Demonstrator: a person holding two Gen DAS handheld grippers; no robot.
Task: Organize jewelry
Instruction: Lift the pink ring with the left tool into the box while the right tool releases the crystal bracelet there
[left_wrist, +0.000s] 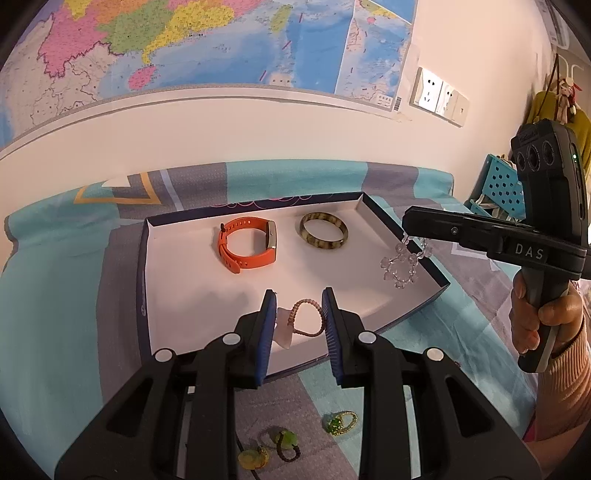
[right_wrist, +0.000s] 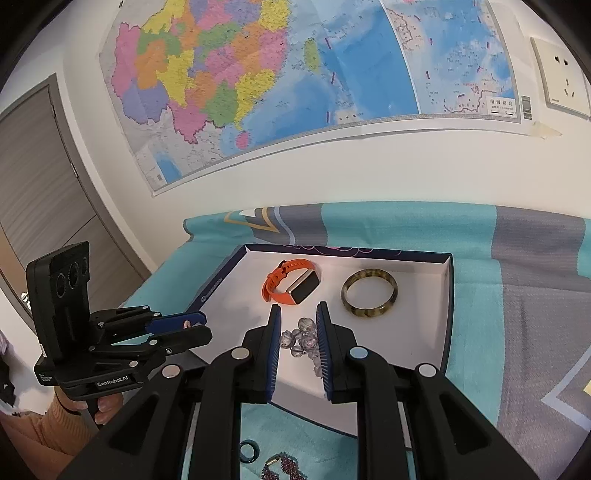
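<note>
Both tools loaded over the tray!
Left tool (left_wrist: 299, 314) is clamped on a pink cord bracelet (left_wrist: 306, 318) above the tray's (left_wrist: 184, 280) near edge; right tool (right_wrist: 298, 341) is clamped on a clear bead bracelet (right_wrist: 301, 341) over the tray's right side. Orange watch (left_wrist: 246, 243) and mottled bangle (left_wrist: 324, 230) lie inside, toward the far wall.

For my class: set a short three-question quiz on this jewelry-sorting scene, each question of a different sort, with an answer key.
1. True or false: the orange watch lies inside the box.
2. Which gripper holds the clear bead bracelet? A left, B right.
3. Fill in: beside the watch in the box lies a mottled ____.

Key: 1 true. 2 B: the right gripper is shut on it, while the left gripper holds a thin pink bracelet. 3 bangle.
</note>
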